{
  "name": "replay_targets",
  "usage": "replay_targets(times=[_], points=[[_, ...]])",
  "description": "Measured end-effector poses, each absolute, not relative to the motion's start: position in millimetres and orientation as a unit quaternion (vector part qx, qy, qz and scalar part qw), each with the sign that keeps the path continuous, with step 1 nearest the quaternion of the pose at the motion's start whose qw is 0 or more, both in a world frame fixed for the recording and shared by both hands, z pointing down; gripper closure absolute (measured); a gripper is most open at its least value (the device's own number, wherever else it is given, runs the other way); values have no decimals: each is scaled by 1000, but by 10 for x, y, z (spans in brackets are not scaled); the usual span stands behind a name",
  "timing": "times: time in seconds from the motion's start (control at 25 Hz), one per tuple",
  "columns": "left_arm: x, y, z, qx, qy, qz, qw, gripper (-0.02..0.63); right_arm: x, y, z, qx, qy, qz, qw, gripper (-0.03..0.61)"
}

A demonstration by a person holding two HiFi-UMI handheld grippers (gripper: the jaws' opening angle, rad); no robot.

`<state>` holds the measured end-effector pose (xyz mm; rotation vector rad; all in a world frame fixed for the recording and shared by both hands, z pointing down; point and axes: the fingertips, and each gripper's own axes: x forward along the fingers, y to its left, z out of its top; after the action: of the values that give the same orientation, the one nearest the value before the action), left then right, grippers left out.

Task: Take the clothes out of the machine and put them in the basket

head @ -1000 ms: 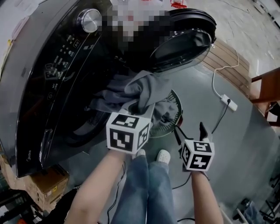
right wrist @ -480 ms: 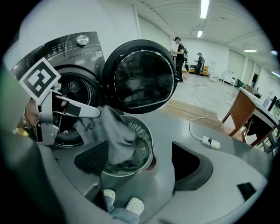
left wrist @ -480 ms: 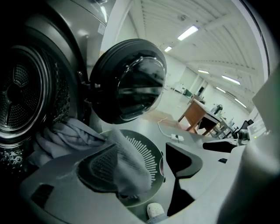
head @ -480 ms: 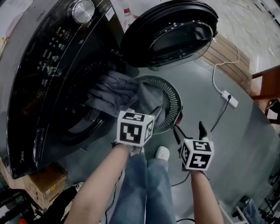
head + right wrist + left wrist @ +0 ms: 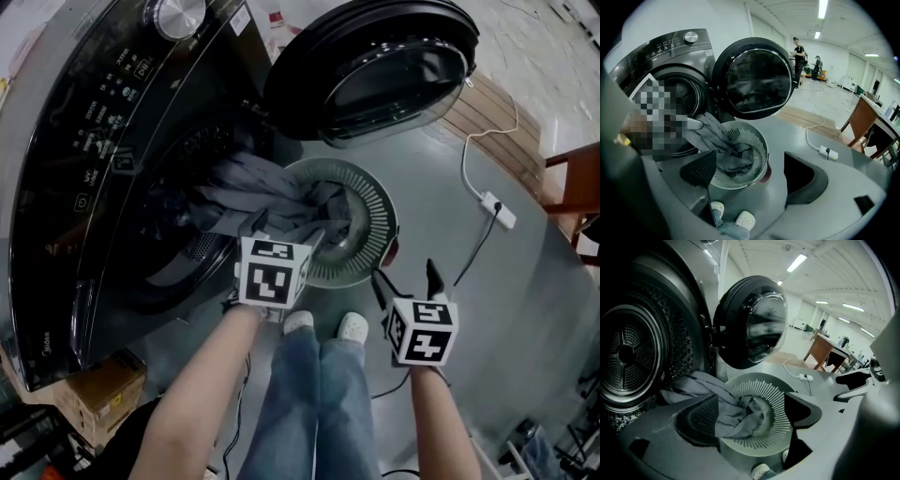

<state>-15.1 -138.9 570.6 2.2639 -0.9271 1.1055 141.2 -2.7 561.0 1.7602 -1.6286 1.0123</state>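
The grey garment (image 5: 267, 197) trails from the washing machine (image 5: 84, 159) drum into the round slatted basket (image 5: 380, 220) on the grey floor (image 5: 506, 309). Above it the left hand-held gripper (image 5: 750, 413) has its jaws opening, with the cloth loose and not pinched. The right hand-held gripper (image 5: 750, 176) is spread wide and empty. A white power strip (image 5: 492, 211) lies nearby.

Cannot follow the grey garment (image 5: 253, 190) past the dark drum mouth of the washing machine (image 5: 66, 187) (itself cut by the head view's left and top edges). Cannot see the left gripper's (image 5: 749, 409) jaws in that view, under its marker cube (image 5: 272, 272), nor the basket (image 5: 380, 214) rim behind the cube. Cannot make out the 2 distant people (image 5: 799, 49) in the right gripper view
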Motion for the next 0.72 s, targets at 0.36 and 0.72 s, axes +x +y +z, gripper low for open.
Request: replay_targets(times=[0.36,0.72], points=[[-825,-1699,5953,794,-349,472,158,198,1175,-231,5721,639,-613,375,274,127],[-1356,-2241,6190,762,-345,545,61,198,949,-507,5870,625,-626,368,287,127]])
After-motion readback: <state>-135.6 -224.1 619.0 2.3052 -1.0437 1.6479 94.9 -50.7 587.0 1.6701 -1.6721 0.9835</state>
